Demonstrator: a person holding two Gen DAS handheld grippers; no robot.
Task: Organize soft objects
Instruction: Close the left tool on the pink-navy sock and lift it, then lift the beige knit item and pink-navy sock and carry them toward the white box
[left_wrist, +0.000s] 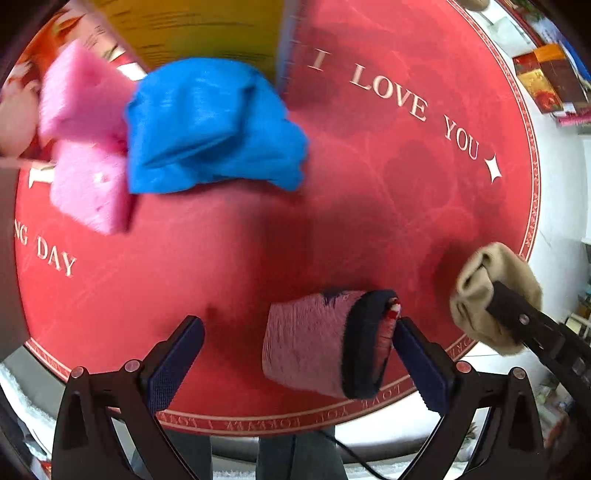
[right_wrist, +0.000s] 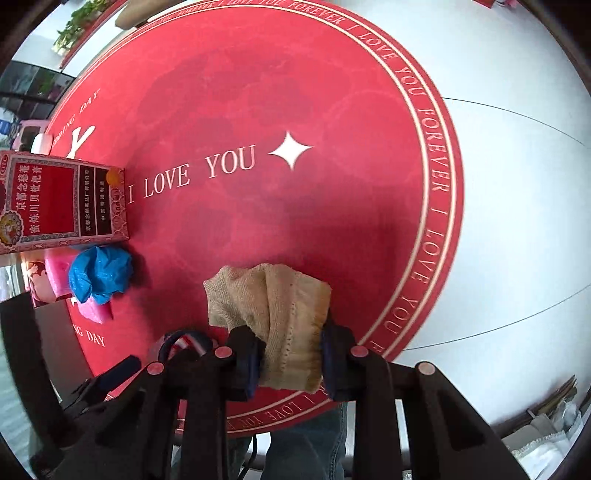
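Observation:
My left gripper (left_wrist: 299, 354) is open above the red round mat (left_wrist: 351, 184). A pink sock with a dark navy cuff (left_wrist: 325, 343) lies between its fingers, close to the right finger. My right gripper (right_wrist: 290, 363) is shut on a beige folded sock (right_wrist: 280, 317), which also shows in the left wrist view (left_wrist: 491, 291) at the right. A crumpled blue cloth (left_wrist: 214, 125) and two pink sponges (left_wrist: 85, 147) lie at the far left of the mat; they also show in the right wrist view, the cloth (right_wrist: 99, 273) in front of the sponges (right_wrist: 59, 273).
A red printed box (right_wrist: 62, 199) stands on the mat's left side, behind the blue cloth. A yellow surface (left_wrist: 207, 33) rises behind the cloth in the left wrist view. The white table (right_wrist: 517, 184) surrounds the mat. Boxes (left_wrist: 550, 81) sit at the far right.

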